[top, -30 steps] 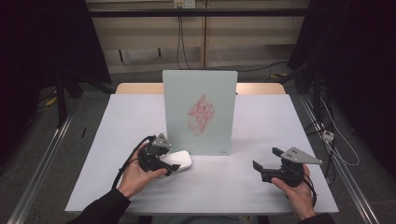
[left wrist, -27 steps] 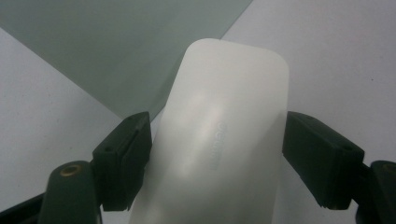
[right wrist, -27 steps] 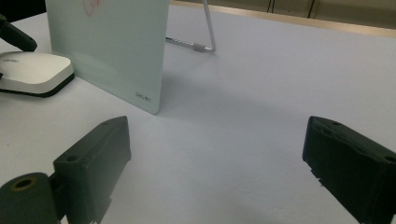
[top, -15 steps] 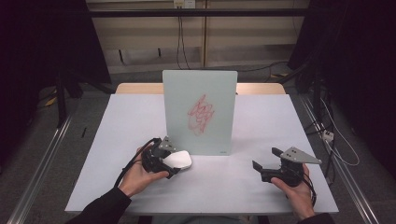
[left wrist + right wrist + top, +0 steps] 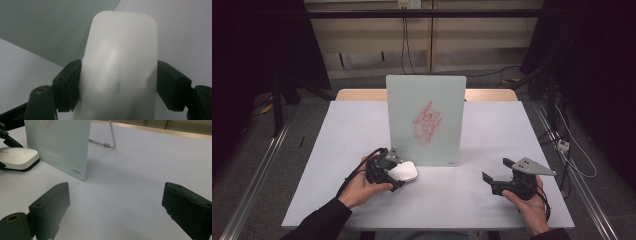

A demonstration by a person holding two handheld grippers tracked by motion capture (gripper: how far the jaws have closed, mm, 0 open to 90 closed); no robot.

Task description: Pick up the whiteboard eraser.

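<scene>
One table carries one upright glass board bearing one red scribble. One white eraser block lies flat just in front of the board's lower left corner. The left gripper has just been closing its jaws, and both pads now clamp the block's sides. The right gripper rests in front of the board's right edge, well apart from it, with its jaws spread wide and nothing between them.
</scene>
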